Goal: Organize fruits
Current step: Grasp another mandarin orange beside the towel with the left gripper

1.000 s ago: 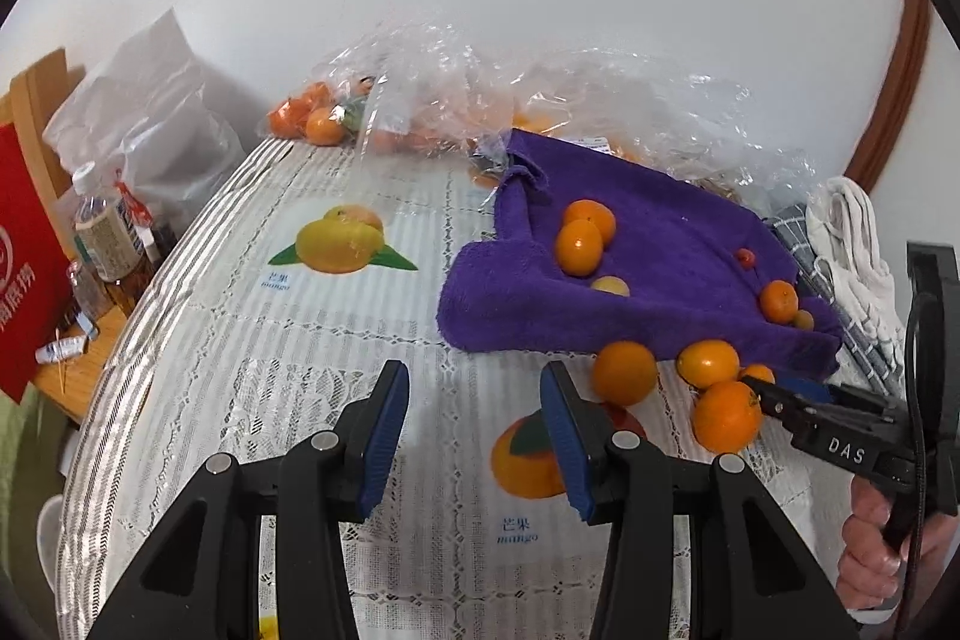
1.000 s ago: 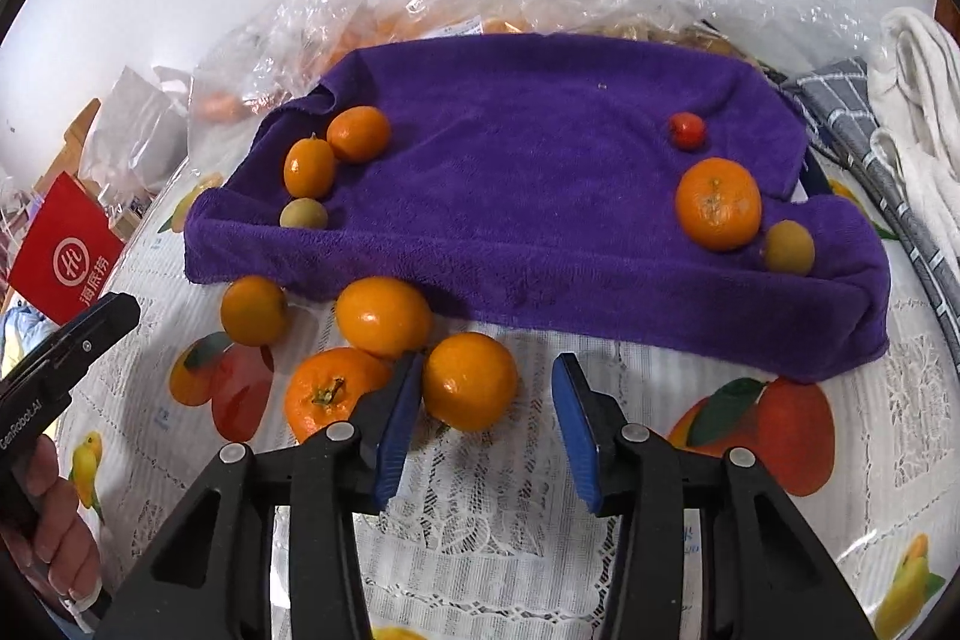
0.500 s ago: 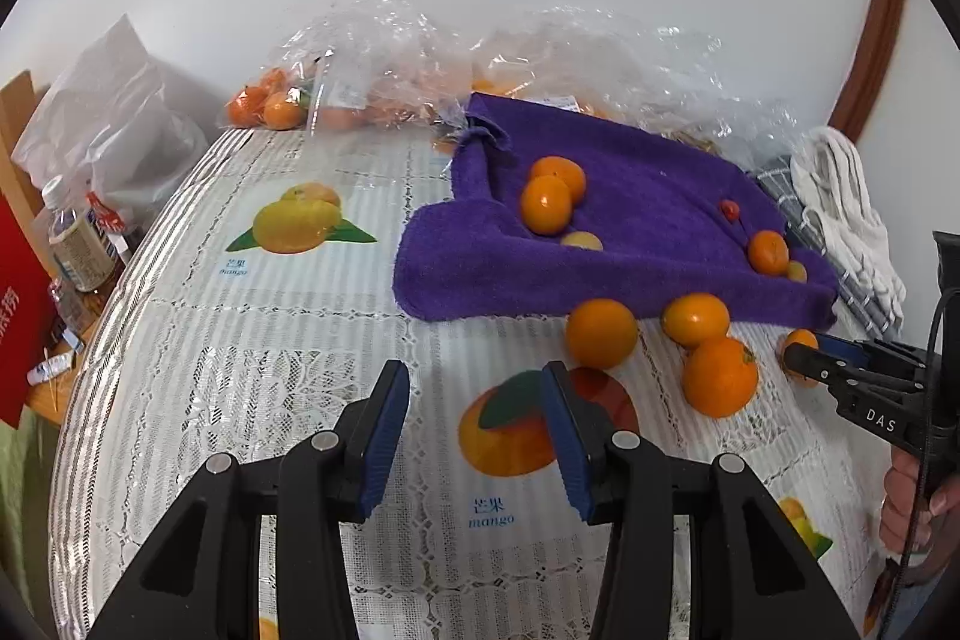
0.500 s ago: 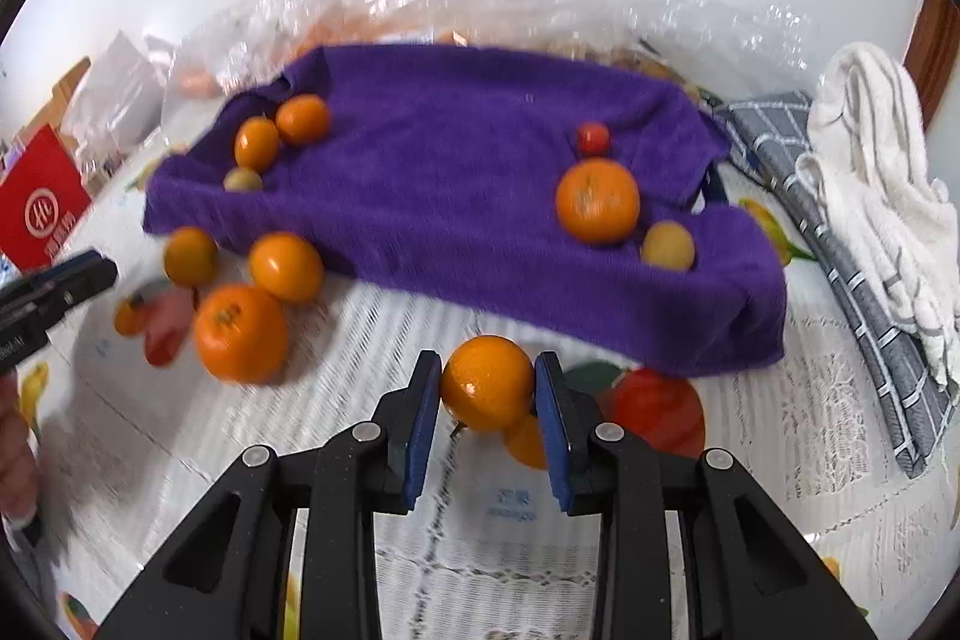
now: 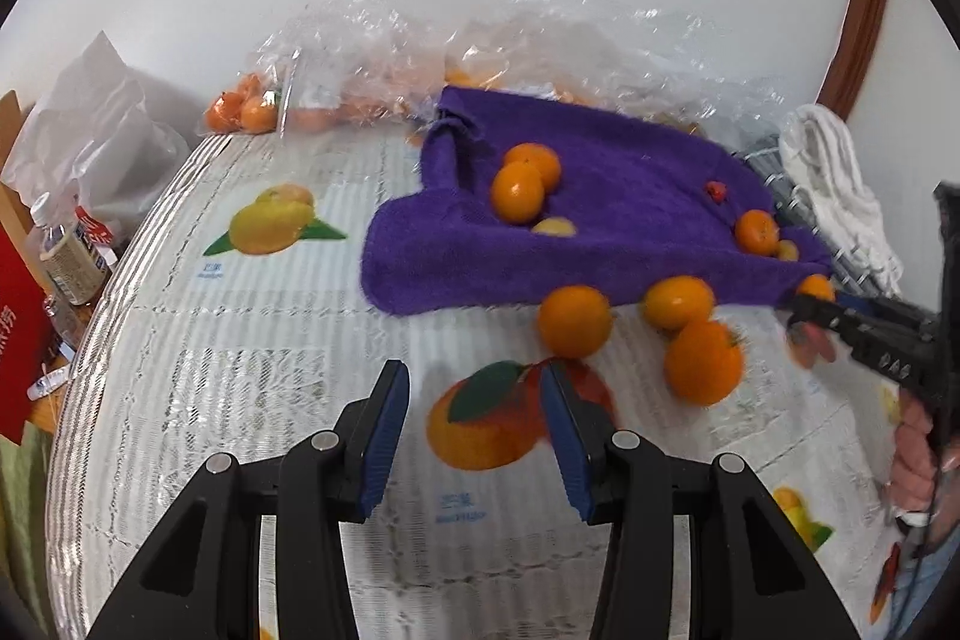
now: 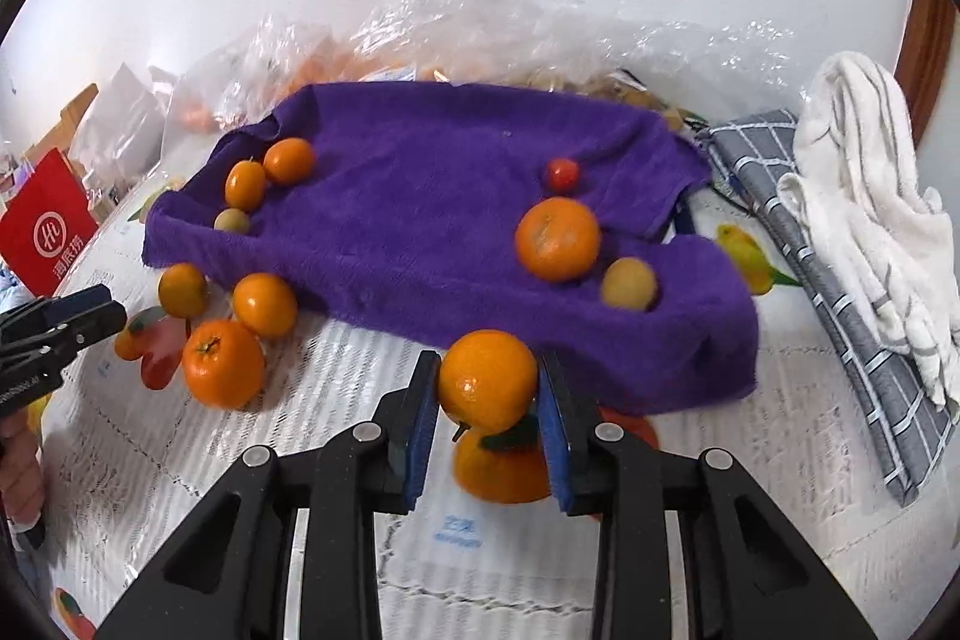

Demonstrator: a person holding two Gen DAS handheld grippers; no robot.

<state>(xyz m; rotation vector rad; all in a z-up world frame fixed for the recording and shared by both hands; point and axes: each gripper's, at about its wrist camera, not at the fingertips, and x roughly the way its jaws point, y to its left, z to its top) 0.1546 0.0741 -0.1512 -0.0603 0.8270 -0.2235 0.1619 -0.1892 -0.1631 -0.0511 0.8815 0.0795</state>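
**One orange in transit, three left off the towel**

The orange (image 6: 487, 381) is clamped between the blue pads of the right hand-held gripper (image 6: 487, 403), raised just in front of the purple towel (image 6: 432, 196). The towel already carries two small oranges and a pale fruit at its left end, plus a large orange (image 6: 557, 238), a yellow-green fruit and a tiny red one on the right. By my reckoning sorting is about half done: three oranges (image 6: 223, 363) sit on the worktop (image 6: 690, 538). The left hand-held gripper (image 5: 474, 430) is apart, holding nothing. Clear bags (image 5: 372, 64) behind hold more oranges.
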